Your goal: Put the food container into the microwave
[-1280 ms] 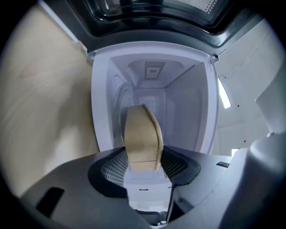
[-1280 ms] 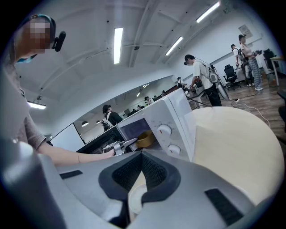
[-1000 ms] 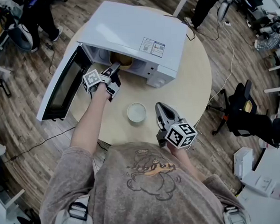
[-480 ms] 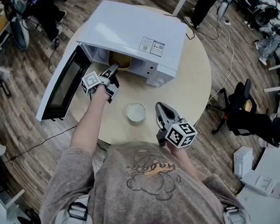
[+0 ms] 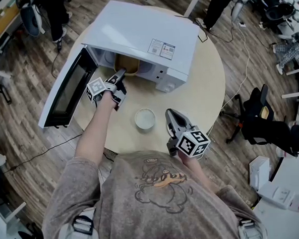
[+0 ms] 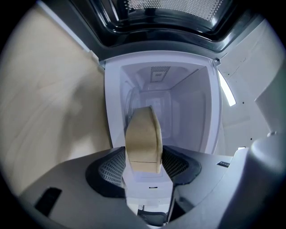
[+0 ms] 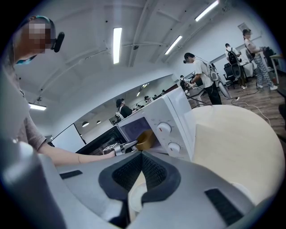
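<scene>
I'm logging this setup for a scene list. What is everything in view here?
microwave: one, white, on the table, door swung open
food container: one, tan, at the microwave's opening
lid: one, white, round, on the table in front of the microwave
table: one, pale wood, round
office chair: one, black, on the floor beside the table
left gripper: one, grey and black, shut on the food container
right gripper: one, grey and black, jaws together, empty, beside the lid

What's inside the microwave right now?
A brown food container is in the microwave's open mouth, pinched at its edge by the left claw. Bare white walls show behind it. What is in the container, and the floor under it, are hidden.
</scene>
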`<state>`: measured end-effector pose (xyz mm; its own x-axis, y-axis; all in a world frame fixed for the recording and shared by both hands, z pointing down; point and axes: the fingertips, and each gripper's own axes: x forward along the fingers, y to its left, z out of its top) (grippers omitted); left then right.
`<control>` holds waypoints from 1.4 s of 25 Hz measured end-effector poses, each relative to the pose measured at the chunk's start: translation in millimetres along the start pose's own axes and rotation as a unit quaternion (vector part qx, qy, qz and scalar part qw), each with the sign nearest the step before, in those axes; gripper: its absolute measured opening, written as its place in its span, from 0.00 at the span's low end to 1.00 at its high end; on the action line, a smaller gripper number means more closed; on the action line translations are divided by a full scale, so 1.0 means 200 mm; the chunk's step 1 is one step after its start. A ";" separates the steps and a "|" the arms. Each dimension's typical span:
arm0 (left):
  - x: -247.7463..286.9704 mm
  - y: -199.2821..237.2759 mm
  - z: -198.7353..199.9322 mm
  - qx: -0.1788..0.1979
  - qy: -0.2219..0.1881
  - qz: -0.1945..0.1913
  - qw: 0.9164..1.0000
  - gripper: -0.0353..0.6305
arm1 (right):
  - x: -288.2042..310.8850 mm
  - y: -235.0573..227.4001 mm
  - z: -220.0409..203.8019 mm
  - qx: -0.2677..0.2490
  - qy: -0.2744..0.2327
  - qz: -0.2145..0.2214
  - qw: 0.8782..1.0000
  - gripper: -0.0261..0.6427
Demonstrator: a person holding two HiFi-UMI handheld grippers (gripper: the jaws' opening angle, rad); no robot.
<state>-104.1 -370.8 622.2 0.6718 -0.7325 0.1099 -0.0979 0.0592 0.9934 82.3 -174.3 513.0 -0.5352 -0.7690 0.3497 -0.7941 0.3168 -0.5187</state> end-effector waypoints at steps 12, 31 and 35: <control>-0.11 -0.01 -0.01 -0.006 -0.016 -0.005 1.000 0.44 | 0.02 0.02 0.00 0.002 -0.005 0.010 1.000 0.04; -0.21 -0.01 -0.05 -0.015 -0.057 -0.008 0.998 0.32 | 0.00 0.04 0.00 0.003 -0.010 0.018 1.000 0.04; -0.19 0.03 -0.03 -0.022 -0.060 -0.005 0.998 0.32 | 0.00 0.02 0.01 0.003 -0.011 0.015 1.000 0.04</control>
<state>-125.6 -337.8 623.5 0.5793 -0.8092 0.0979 -0.0574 0.0793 0.9952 78.9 -173.6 509.3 -0.5528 -0.7711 0.3158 -0.7753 0.3370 -0.5341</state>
